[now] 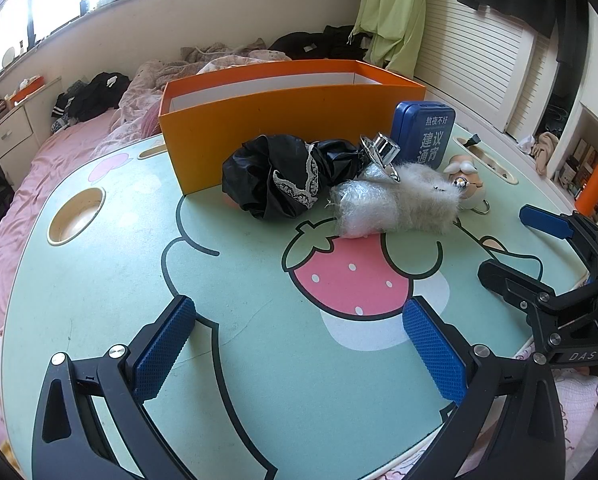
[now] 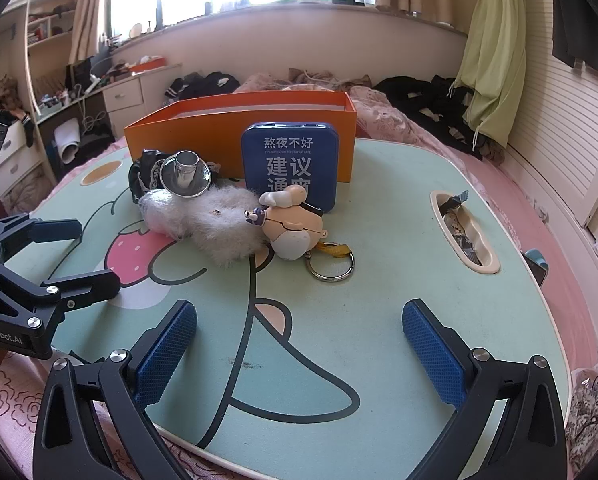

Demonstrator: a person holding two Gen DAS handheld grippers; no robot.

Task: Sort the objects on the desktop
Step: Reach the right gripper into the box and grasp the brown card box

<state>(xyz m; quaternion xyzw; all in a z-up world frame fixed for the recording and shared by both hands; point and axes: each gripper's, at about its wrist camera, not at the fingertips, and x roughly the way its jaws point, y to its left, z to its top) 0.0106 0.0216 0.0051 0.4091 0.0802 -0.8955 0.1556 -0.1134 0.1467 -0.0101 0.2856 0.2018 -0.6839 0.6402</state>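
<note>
Looks like the sorting hasn't really started, judging by how everything lies. The counter [image 2: 379, 208], a lap table with a strawberry cartoon print, sits on a pink bed, and the orange box [image 1: 283, 120] stands at its far side with the loose stuff all outside it, piled just in front. As far as I can see the box holds nothing, but only the upper white lining shows, so the bottom is anyone's guess. Going down in size: the blue tin [image 2: 290, 166] stands upright against the box front, the black cloth [image 1: 275, 180] with lace trim is bunched up by the box's left end, and the fluffy white thing [image 2: 223, 220] lies in the middle touching a clear plastic wad [image 1: 359, 204]. A shiny metal piece [image 2: 185, 174] rests on top of that pile; hard to say what it is. The little figure keychain [image 2: 293, 224] leans against the fluff in front of the tin, its ring [image 2: 331, 266] flat on the counter. The slot [image 2: 463, 236] on the right has some wrappers in it, too small to tell. Left gripper [image 1: 299, 348] and right gripper [image 2: 299, 348] both hover low near the front edge, jaws spread wide, holding nothing. So basically everything's left to do.
</note>
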